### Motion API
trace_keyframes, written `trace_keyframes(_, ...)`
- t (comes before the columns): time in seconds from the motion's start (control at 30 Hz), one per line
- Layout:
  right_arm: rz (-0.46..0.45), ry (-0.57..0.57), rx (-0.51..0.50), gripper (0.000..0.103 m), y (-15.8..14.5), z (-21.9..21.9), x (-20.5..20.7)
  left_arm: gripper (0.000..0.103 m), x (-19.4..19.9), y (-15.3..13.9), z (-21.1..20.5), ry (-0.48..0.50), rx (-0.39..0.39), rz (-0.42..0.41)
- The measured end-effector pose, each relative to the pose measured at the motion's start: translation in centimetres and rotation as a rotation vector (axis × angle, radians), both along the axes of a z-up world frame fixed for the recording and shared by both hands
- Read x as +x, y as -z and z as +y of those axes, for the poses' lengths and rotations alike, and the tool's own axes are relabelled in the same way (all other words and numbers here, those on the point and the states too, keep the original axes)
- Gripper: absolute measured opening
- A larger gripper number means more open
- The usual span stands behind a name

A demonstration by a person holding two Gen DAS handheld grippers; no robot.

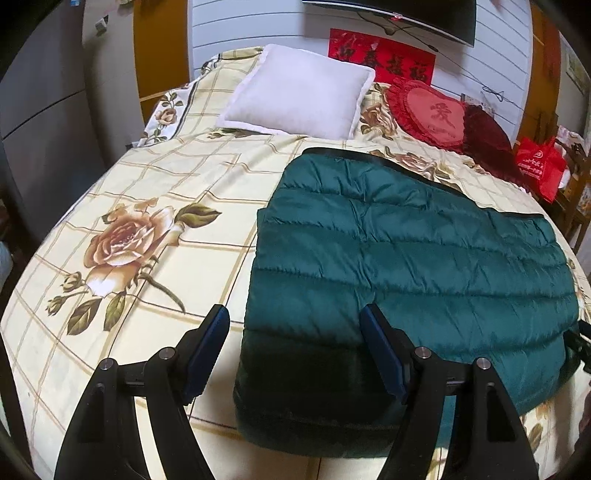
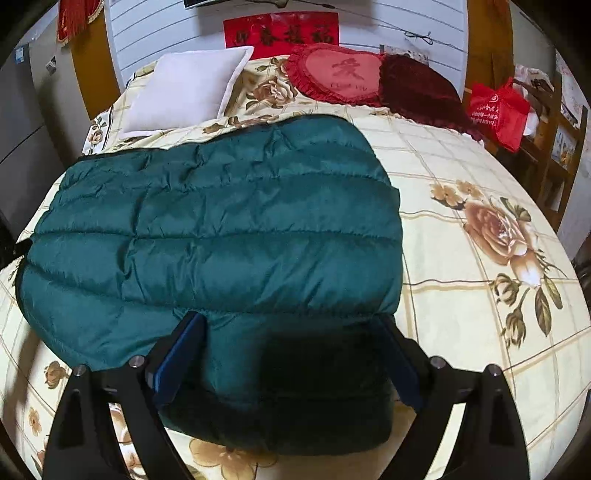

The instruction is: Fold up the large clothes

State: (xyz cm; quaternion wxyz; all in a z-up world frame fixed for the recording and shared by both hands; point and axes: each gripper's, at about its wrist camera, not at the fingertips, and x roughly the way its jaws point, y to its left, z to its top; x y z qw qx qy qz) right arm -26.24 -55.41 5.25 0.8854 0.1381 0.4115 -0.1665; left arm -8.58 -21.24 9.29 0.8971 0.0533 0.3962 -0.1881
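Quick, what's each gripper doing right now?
Left gripper: open, holding nothing, above the green jacket.
Right gripper: open, holding nothing, above the jacket.

We're in a home bedroom: a bed spread with a cream bedsheet printed with roses, a white pillow at its head, a red heart-shaped cushion beside it (frilled edge, embroidered character) and a red banner on the panelled wall.

L claw & R claw both spread wide, apparently empty.
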Motion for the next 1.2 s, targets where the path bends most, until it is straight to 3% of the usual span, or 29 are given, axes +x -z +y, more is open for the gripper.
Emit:
trace_keyframes(0.17,-0.044,0.048,0.040,0.096,-1.1,-2.3,-1.4,0.079,1.2,0.3,1.9,0.011,-0.123,0.077)
trace_keyframes(0.4,-0.061,0.109,0.279,0.103,1.6,-7.9,-0.5,0.081,4.6,3.0,5.0,-0.041,-0.348,0.254)
trace_keyframes(0.5,-0.068,0.093,0.421,0.103,3.5,-9.5,0.8,0.084,5.5,4.2,4.7,-0.017,-0.390,0.308)
trace_keyframes(0.63,-0.083,0.042,0.508,0.103,5.0,-10.2,2.5,0.097,6.7,5.8,4.3,0.009,-0.435,0.375)
trace_keyframes(0.73,-0.085,-0.004,0.512,0.103,5.3,-10.0,3.9,0.103,7.3,6.9,4.5,0.004,-0.492,0.426)
trace_keyframes(0.9,-0.071,-0.042,0.489,0.103,5.3,-9.4,5.8,0.103,6.6,7.2,3.6,0.028,-0.474,0.363)
trace_keyframes(0.97,-0.098,-0.033,0.485,0.098,5.1,-8.6,5.7,0.086,6.4,7.2,3.0,0.068,-0.501,0.395)
trace_keyframes(1.03,-0.130,-0.031,0.454,0.082,4.4,-7.7,5.1,0.065,5.9,6.4,2.9,0.073,-0.507,0.390)
trace_keyframes(1.07,-0.140,-0.029,0.443,0.077,3.9,-7.4,4.8,0.060,5.4,5.8,2.7,0.087,-0.489,0.363)
trace_keyframes(1.13,-0.165,-0.029,0.437,0.056,2.7,-6.8,4.2,0.047,4.2,4.1,2.5,0.112,-0.451,0.310)
trace_keyframes(1.2,-0.204,-0.048,0.439,0.047,0.7,-6.2,3.2,0.043,3.1,2.4,2.6,0.136,-0.450,0.290)
